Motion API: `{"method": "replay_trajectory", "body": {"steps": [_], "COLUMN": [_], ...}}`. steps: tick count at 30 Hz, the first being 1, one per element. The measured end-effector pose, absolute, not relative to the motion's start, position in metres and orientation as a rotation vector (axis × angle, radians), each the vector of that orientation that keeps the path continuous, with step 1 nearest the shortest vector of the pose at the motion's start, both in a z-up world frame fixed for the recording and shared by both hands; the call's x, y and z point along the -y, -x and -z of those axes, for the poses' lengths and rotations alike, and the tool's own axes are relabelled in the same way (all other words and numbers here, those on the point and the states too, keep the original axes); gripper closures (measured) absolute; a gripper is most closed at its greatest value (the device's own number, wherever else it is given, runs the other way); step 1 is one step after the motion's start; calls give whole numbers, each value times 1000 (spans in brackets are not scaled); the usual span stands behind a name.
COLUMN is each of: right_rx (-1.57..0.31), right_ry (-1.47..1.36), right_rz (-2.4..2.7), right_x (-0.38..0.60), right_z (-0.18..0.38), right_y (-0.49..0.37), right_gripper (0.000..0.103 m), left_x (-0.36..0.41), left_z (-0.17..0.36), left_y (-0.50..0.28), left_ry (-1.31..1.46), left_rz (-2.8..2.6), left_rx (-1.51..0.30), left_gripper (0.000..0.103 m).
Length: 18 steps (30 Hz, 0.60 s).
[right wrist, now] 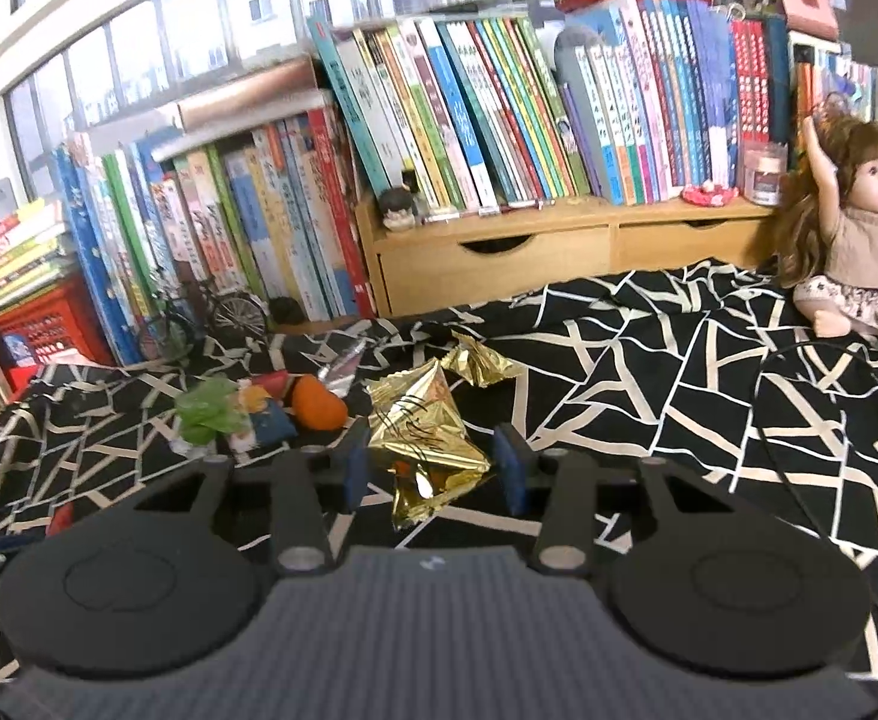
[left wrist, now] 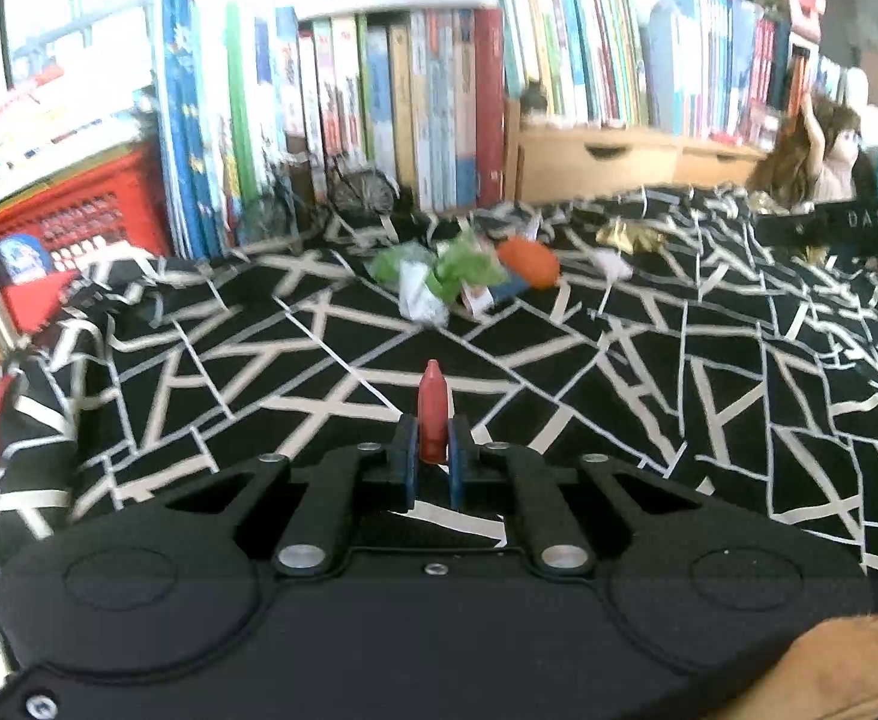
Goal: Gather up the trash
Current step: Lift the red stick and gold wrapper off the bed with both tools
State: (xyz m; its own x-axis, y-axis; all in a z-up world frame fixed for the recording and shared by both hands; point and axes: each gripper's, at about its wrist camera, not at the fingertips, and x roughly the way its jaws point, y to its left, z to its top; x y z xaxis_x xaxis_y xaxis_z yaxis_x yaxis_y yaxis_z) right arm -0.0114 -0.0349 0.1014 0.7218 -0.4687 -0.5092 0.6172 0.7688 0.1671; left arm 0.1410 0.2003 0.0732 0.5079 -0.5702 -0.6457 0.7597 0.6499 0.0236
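Note:
My left gripper (left wrist: 432, 441) is shut on a red crayon (left wrist: 432, 408) that points forward over the black-and-white patterned cloth (left wrist: 649, 396). Farther ahead lies a trash pile: a green wrapper (left wrist: 463, 261), a white wrapper (left wrist: 417, 294) and an orange piece (left wrist: 529, 261). In the right wrist view my right gripper (right wrist: 432, 471) is open, its blue pads (right wrist: 354, 471) set wide on either side of a crumpled gold foil wrapper (right wrist: 423, 432). A second gold wrapper (right wrist: 481, 363) lies just beyond. The same green wrapper (right wrist: 204, 411) and orange piece (right wrist: 315, 402) sit to the left.
Rows of upright books (right wrist: 499, 120) stand on a wooden drawer shelf (right wrist: 499, 252) along the back. A red crate (right wrist: 48, 324) and a miniature bicycle (right wrist: 210, 312) are at the back left. A doll (right wrist: 847, 252) sits at the right, with a black cable (right wrist: 799, 420) near it.

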Motion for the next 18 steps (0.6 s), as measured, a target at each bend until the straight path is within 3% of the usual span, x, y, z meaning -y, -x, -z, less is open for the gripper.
{"method": "replay_trajectory", "body": {"steps": [18], "right_rx": [-387], "right_ry": [-270], "right_rz": [584], "right_x": [-90], "right_z": [-147], "right_y": [79], "right_gripper": [55], "left_x": [-312], "left_z": [-124], "left_y": [-70], "left_ry": [-267], "left_rz": [876], "left_rx": [-503], "left_gripper": [94]}}
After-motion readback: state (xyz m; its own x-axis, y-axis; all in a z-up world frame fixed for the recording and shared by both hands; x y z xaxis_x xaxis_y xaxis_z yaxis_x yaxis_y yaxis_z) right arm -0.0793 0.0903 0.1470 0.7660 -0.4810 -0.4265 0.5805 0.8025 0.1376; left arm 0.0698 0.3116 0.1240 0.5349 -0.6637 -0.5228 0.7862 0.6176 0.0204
